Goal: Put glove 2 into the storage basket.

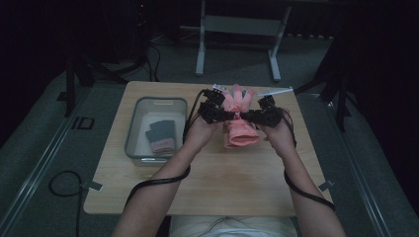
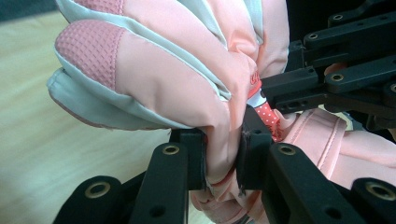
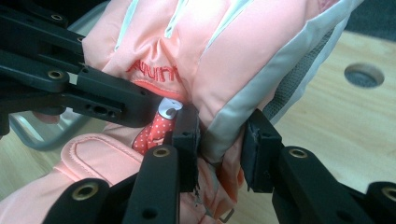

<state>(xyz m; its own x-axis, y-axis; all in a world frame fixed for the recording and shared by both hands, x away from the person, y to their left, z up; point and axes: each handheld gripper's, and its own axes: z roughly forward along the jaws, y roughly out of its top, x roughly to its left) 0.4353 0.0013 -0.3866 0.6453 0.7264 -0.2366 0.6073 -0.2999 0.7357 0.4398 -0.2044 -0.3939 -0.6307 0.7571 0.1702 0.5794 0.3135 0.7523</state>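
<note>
Dark room, grey floor (image 1: 44, 148), metal frame legs (image 1: 237, 44) behind table. Light wood table (image 1: 222, 182), round hole (image 3: 364, 74) in top. Clear bin (image 1: 136, 123) at table left, dark folded items inside. Pink glove (image 1: 239, 121) held above table centre. Left claw (image 2: 223, 156) clamped on glove waist. Right claw (image 3: 219, 154) pinching glove edge from opposite side.

The pink glove (image 1: 239, 118) is running off the top edge in the left gripper view, and its cuff is being cut off at the bottom. In the right gripper view its fingertips are leaving the frame at the top. The red stitched lettering (image 3: 153, 71) is lying partly folded, unreadable. The dark items (image 1: 161, 135) in the grey bin (image 1: 132, 129) are appearing too small to identify.
</note>
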